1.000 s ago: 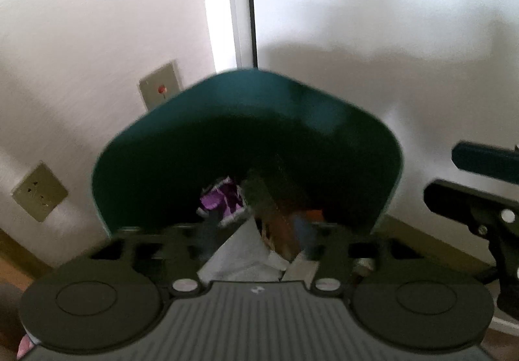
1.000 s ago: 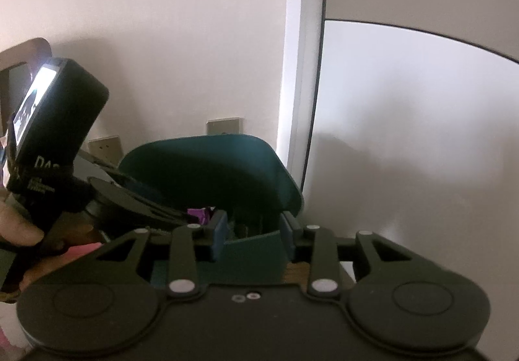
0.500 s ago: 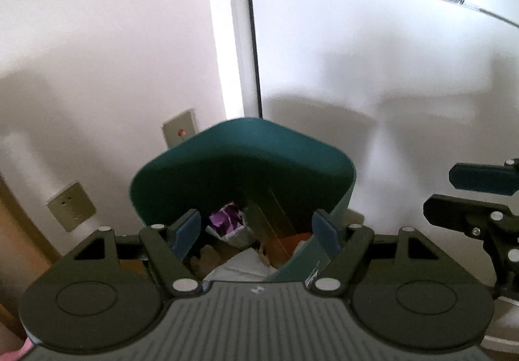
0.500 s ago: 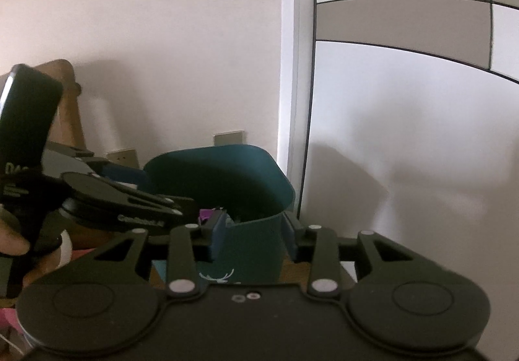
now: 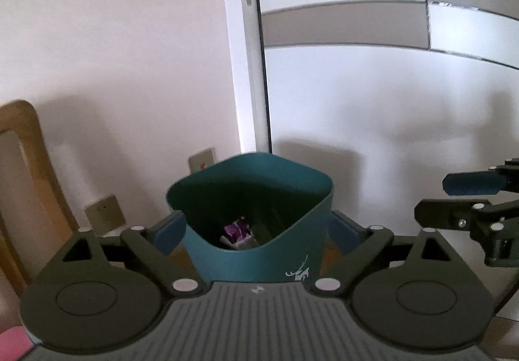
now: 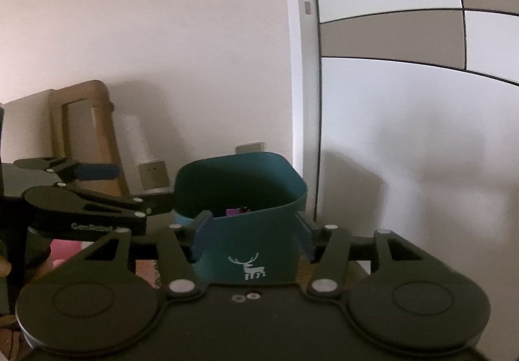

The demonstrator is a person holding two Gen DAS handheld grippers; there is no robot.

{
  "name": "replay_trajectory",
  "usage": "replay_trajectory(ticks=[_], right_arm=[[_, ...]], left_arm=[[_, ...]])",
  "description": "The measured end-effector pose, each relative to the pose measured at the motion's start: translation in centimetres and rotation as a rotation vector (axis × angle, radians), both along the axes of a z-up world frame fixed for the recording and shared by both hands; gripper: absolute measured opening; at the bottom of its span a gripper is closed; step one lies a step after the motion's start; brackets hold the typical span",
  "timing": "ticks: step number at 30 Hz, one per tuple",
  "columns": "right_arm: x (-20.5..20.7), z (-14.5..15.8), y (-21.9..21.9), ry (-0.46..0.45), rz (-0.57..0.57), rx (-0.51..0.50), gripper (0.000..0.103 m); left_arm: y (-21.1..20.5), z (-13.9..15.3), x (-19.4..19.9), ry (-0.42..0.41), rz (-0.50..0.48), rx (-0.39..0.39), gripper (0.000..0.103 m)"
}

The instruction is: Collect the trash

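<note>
Pulled back from the teal bin [image 5: 259,244] since 1 second earlier: bin smaller in both views, whole rim now visible. Left gripper [image 5: 258,231] released, jaws just widened, pads clear of bin walls at 9 and 3 o'clock. Right gripper [image 6: 253,231] released, jaws just widened, blue pads flanking the bin front without pressing. Bin upright on floor against wall corner; purple wrapper [image 5: 237,229] and other trash inside. White deer mark [image 6: 248,267] on bin front. Wall sockets [image 5: 105,211] at 10 o'clock of bin. Wooden chair frame [image 6: 86,133] at 9 o'clock. White door frame [image 5: 248,52] at 12 o'clock. Panelled wall [image 6: 405,133] at 3 o'clock.
</note>
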State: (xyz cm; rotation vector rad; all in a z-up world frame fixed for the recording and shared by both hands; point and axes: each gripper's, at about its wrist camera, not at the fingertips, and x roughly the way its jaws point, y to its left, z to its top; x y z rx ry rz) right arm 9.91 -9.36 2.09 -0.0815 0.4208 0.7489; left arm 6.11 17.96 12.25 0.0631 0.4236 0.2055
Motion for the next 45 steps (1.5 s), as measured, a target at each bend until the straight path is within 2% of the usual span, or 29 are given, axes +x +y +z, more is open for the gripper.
replay_trajectory(ticks=[5,8,14,21,24,35,45], right_arm=[[-1.6,0.0,-0.8,-0.006,0.035,0.015,0.057],[-2.3,0.1,-1.3,-0.007,0.045,0.02,0.057],[-4.0,1.1,-2.5,-0.013,0.065,0.038,0.057],[-6.0,2.4,-3.7,-0.045,0.065,0.031,0.057],[-6.6,2.9,-4.1,-0.049,0.053,0.029,0.057],[-8.0,4.8,-5.0,-0.057,0.031,0.016,0.058],[-8.0,7.0,-5.6,-0.067,-0.012,0.001,0.058]], left_arm=[[-1.2,0.8,-3.1,-0.058,-0.007,-0.006,0.101],[-2.0,1.0,-4.2,-0.055,-0.014,-0.009,0.101],[-4.0,1.4,-5.8,-0.042,-0.008,0.047,0.101],[-3.4,2.4,-6.7,-0.01,-0.025,-0.056,0.101],[-3.2,2.9,-7.1,0.001,-0.018,-0.076,0.101],[-3.2,5.3,-7.9,0.012,-0.01,-0.11,0.101],[-3.5,8.1,-8.2,-0.005,-0.009,-0.11,0.101]])
